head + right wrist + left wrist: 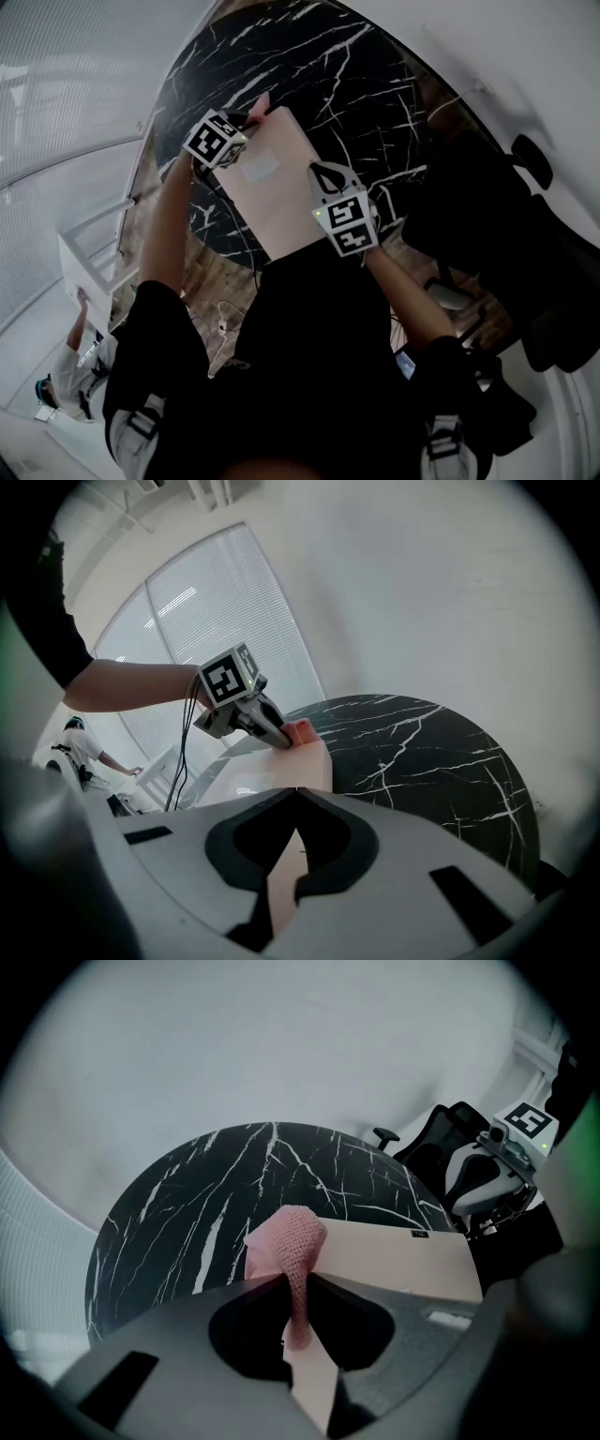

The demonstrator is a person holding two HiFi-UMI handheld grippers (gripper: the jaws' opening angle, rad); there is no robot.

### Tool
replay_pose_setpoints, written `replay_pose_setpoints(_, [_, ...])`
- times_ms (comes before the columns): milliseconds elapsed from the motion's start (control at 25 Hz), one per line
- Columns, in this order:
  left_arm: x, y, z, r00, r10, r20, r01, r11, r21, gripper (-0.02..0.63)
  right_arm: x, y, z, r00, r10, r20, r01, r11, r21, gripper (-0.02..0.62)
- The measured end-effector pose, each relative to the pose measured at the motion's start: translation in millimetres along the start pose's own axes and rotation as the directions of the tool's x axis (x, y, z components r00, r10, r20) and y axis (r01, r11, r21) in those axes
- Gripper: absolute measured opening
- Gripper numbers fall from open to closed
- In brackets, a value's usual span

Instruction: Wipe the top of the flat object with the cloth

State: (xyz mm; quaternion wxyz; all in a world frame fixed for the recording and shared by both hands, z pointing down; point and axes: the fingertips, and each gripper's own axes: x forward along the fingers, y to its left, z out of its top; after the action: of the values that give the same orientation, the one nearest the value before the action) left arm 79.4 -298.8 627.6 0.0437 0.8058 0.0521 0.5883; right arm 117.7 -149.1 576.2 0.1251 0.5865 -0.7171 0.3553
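Observation:
A flat pale pink board (281, 192) lies over the near part of the round black marble table (375, 75). At the board's far left corner my left gripper (251, 120) is shut on a pink knitted cloth (262, 101), which rests on the board. The left gripper view has the cloth (298, 1246) pinched between the jaws, bunched above them on the board (394, 1260). My right gripper (325, 173) is shut on the board's near right edge; in the right gripper view the jaws (295, 794) close on the board (281, 771), with the left gripper (246, 714) and the cloth (300, 731) at its far end.
A black office chair (539, 272) stands to the right of the table, also seen as the chair (436, 1143). A white shelf (80, 267) and a person (80, 366) are at the lower left. Window blinds (216, 621) stand behind the table (422, 752).

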Motion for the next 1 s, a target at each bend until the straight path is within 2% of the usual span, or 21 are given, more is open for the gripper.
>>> replay_pose_setpoints(440, [8.2, -3.5, 32.4, 0.999, 0.039, 0.02, -0.039, 0.999, 0.01, 0.04, -11.8, -22.0, 5.6, 1.0, 0.014, 0.026, -0.014, 1.0, -0.021, -0.005])
replay_pose_setpoints(520, [7.9, -3.8, 37.7, 0.997, 0.067, 0.033, -0.067, 0.998, 0.019, 0.04, -14.5, -22.6, 11.9, 0.998, 0.038, 0.052, -0.034, 0.996, -0.076, -0.005])
replay_pose_setpoints(600, [5.1, -4.0, 44.0, 0.993, 0.104, 0.053, -0.106, 0.994, 0.041, 0.04, -16.1, -25.8, 23.1, 0.994, 0.072, 0.079, -0.057, 0.982, -0.179, -0.005])
replay_pose_setpoints(720, [-6.9, -11.7, 56.3, 0.984, 0.141, 0.106, -0.153, 0.982, 0.111, 0.04, -10.7, -34.4, 42.8, 0.99, 0.126, 0.071, -0.091, 0.926, -0.365, 0.017])
replay_pose_setpoints(760, [-12.2, -17.4, 59.8, 0.982, 0.142, 0.125, -0.16, 0.975, 0.156, 0.04, -7.6, -37.6, 51.3, 0.989, 0.137, 0.058, -0.1, 0.903, -0.418, 0.114])
replay_pose_setpoints(800, [-17.5, -24.9, 61.9, 0.981, 0.137, 0.137, -0.164, 0.963, 0.216, 0.04, -5.1, -39.8, 61.2, 0.989, 0.144, 0.044, -0.107, 0.877, -0.469, 0.18])
replay_pose_setpoints(880, [-26.9, -42.5, 60.3, 0.984, 0.126, 0.13, -0.164, 0.922, 0.351, 0.04, -2.0, -38.0, 82.8, 0.987, 0.159, 0.023, -0.118, 0.813, -0.571, 0.232])
replay_pose_setpoints(1000, [-33.6, -65.4, 52.1, 0.99, 0.121, 0.079, -0.144, 0.852, 0.504, 0.041, 3.7, -21.3, 101.3, 0.982, 0.19, -0.009, -0.14, 0.688, -0.712, 0.259])
